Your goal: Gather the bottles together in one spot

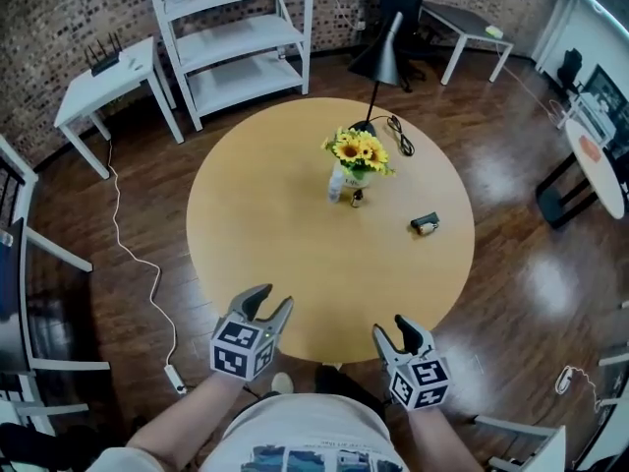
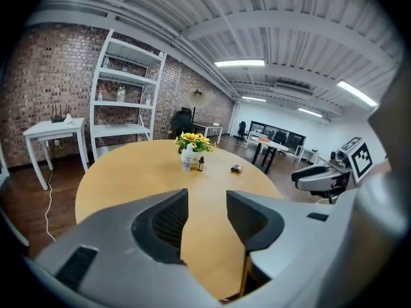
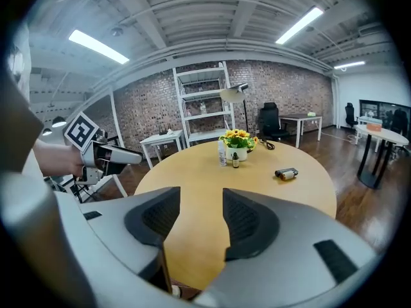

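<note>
Tall bottle (image 1: 336, 185) and small bottle (image 1: 356, 199) just before vase (image 1: 358, 174) on table (image 1: 265, 234), lying bottle (image 1: 425, 224) well right

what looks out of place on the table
A dark bottle lies on its side on the table, apart from the white bottle and small bottle standing upright beside the flowers. Nothing looks spilled.

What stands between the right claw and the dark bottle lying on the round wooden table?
Nothing visible: only bare wooden tabletop lies between the open right claw and the dark lying bottle; the sunflower vase stands aside.
</note>
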### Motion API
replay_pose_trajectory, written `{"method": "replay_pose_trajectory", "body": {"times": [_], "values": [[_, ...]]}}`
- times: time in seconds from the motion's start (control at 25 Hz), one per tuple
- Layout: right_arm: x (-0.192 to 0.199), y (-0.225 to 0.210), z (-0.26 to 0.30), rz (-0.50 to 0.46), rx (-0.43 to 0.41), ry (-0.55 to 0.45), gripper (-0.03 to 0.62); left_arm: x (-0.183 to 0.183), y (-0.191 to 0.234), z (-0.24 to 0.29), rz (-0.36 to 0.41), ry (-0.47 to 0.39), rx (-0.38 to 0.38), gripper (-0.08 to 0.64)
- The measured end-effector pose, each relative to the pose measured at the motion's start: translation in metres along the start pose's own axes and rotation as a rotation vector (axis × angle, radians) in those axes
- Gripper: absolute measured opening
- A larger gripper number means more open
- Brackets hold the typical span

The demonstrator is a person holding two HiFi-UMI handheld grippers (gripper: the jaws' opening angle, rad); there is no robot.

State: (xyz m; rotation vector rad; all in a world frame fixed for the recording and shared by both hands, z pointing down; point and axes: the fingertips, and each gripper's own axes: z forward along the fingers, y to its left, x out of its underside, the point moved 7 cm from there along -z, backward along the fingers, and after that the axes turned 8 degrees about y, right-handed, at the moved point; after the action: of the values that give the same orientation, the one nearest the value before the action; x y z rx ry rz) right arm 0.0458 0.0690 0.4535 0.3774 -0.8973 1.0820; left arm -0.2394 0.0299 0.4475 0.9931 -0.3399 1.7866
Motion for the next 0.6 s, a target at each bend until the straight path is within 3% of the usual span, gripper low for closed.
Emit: {"method": "replay_pose_trajectory", "body": {"times": [0.32,0.6], "values": [[0.027,0.059,-0.037,0.017,0.045,-0.001,0.232,0.053,-0.019,-0.070,-0.008,0.048,0.068,0.163],[0.045,0.067,-0.052,0.041,0.091,0.004,0.232,0.071,-0.014,-0.083,-0.030,0.032,0.081,0.181]]}}
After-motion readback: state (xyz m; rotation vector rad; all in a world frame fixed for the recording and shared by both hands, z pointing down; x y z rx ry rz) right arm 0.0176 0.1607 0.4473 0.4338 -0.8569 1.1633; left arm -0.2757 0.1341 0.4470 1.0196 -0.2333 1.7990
